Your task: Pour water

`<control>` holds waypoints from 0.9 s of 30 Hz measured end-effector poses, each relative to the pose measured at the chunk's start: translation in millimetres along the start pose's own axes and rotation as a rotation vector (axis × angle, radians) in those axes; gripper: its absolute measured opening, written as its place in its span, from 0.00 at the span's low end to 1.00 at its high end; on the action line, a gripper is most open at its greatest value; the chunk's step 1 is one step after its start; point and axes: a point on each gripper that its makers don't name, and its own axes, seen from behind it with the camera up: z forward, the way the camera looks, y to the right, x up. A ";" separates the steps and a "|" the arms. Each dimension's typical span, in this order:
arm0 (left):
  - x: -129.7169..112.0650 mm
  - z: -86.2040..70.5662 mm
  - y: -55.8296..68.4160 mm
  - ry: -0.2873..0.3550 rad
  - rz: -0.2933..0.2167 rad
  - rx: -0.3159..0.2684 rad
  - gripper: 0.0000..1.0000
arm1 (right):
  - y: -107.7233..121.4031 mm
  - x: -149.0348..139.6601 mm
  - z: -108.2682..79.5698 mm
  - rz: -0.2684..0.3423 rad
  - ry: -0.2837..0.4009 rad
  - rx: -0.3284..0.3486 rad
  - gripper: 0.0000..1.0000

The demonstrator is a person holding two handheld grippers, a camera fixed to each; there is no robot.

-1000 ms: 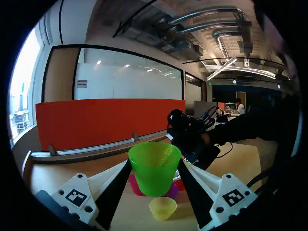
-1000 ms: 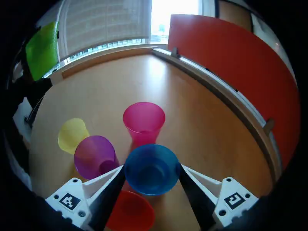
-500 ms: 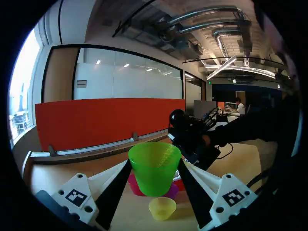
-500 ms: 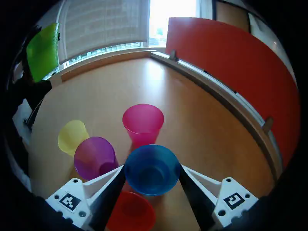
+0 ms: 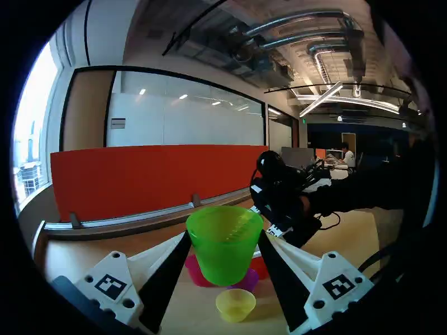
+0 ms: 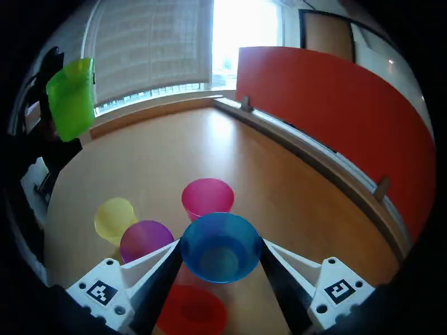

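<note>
The blue cup [image 6: 221, 247] hung in the air above the tabletop [image 6: 290, 190], pinched at its sides by both fingers of the right claw [image 6: 220, 244], which was closed on it. Its open mouth faced up toward the camera. A paler patch lay at its bottom, perhaps a little water, though I could not say for certain.

The green cup [image 5: 224, 244] was clamped in the same way between the two fingers of the left claw [image 5: 223, 241], upright and held well clear of the wood. From the right gripper view it showed far off to the left, high in front of the blinds [image 6: 151, 50], tilted a little.

Below the two held cups, four others stood close together on the tabletop. The pink cup [image 6: 207, 196] stood just beyond the blue one, with the purple cup [image 6: 144, 240] to its near left and the yellow cup [image 6: 114, 219] further left again, beside the purple. The red cup [image 6: 189, 311] sat nearest, under the blue cup and between the claw's fingers.

A long orange partition [image 6: 341, 117] ran along the right edge of the tabletop. A bright window [image 6: 243, 33] lay at the far end. In the left gripper view, a dark sleeve [image 5: 363, 190] reached in from the right.
</note>
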 end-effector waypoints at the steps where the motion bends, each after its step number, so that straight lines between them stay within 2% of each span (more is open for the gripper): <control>1: 0.9 0.0 -0.4 0.001 0.000 0.001 0.85 | 0.2 2.9 -1.6 0.002 0.011 -0.002 0.94; 9: 7.4 0.4 -3.2 0.009 0.004 0.009 0.85 | 1.9 30.0 -17.5 0.017 0.108 -0.022 0.94; 20: 14.7 2.2 1.4 0.012 0.014 0.005 0.85 | 3.8 70.3 -41.8 0.029 0.250 -0.048 0.94; 27: 15.7 3.8 -1.0 0.010 0.014 0.008 0.85 | 5.2 89.9 -54.2 0.031 0.324 -0.062 0.94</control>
